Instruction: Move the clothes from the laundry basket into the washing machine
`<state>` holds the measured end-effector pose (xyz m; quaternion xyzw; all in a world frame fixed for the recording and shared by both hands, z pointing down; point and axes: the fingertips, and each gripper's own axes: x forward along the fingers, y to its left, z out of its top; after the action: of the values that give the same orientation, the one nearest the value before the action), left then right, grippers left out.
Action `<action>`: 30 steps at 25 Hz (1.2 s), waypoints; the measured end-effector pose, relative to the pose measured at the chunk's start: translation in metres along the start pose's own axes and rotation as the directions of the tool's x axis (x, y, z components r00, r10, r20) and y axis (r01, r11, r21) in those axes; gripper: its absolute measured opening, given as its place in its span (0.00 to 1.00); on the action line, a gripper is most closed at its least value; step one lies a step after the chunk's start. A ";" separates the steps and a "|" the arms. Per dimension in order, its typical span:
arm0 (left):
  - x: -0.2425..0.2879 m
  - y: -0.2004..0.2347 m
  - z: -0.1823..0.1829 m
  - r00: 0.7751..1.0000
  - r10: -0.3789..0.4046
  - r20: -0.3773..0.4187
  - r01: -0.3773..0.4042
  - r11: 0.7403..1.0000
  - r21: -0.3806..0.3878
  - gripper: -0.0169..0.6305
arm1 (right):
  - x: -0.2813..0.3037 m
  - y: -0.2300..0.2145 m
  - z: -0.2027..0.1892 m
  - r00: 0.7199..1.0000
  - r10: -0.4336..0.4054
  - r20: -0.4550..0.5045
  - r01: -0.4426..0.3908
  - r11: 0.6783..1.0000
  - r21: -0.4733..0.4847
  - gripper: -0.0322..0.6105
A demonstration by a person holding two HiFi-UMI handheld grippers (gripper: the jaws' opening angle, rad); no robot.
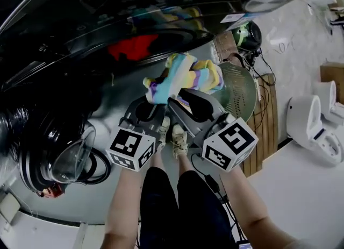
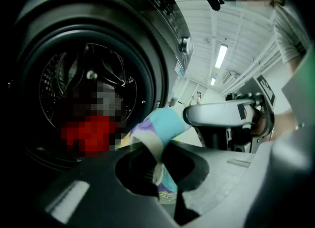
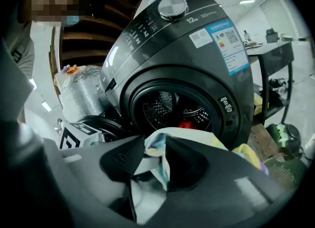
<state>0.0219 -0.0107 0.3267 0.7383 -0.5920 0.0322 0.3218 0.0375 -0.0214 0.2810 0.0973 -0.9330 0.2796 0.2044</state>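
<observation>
Both grippers held one pastel cloth (image 1: 183, 77) just in front of the open washer (image 3: 197, 59). The left gripper (image 2: 156, 160) was clamped on a folded strip of the cloth, which ran down between its narrow jaws. The right gripper (image 3: 154, 155) pinched another part of the same cloth, with fabric bunched between its jaws and spilling past them to the right. In the head view the two grippers sat side by side, their tips close together under the cloth, which was striped yellow, blue and purple. A red garment (image 1: 134, 46) lay inside the drum, beyond the cloth. The round glass door (image 1: 72, 159) stood swung open at the near left. A green perforated basket (image 1: 239, 89) sat on the floor just right of the cloth, beside the washer.
</observation>
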 end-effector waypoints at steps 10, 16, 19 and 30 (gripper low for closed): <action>-0.062 0.028 0.019 0.990 0.091 0.104 -0.088 0.996 -0.032 0.07 | 0.031 -0.016 -0.064 0.951 -0.025 -0.308 -0.055 0.967 -0.250 0.80; -0.082 0.042 0.023 0.984 0.116 0.138 -0.107 0.992 -0.070 0.07 | 0.085 -0.020 -0.117 0.883 -0.094 -0.459 -0.113 0.908 -0.403 0.79; -0.084 0.050 0.012 0.983 0.125 0.135 -0.115 0.990 -0.077 0.07 | 0.109 -0.022 -0.124 0.887 -0.074 -0.457 -0.099 0.934 -0.344 0.49; -0.089 0.102 -0.024 0.939 0.301 0.165 -0.252 0.931 -0.265 0.28 | 0.145 -0.022 -0.099 0.947 -0.110 -0.301 0.029 0.965 -0.261 0.16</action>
<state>-0.0877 0.0684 0.3519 0.6020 -0.7197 -0.0698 0.3389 -0.0539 0.0059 0.4302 0.0577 -0.9127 0.1628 0.3703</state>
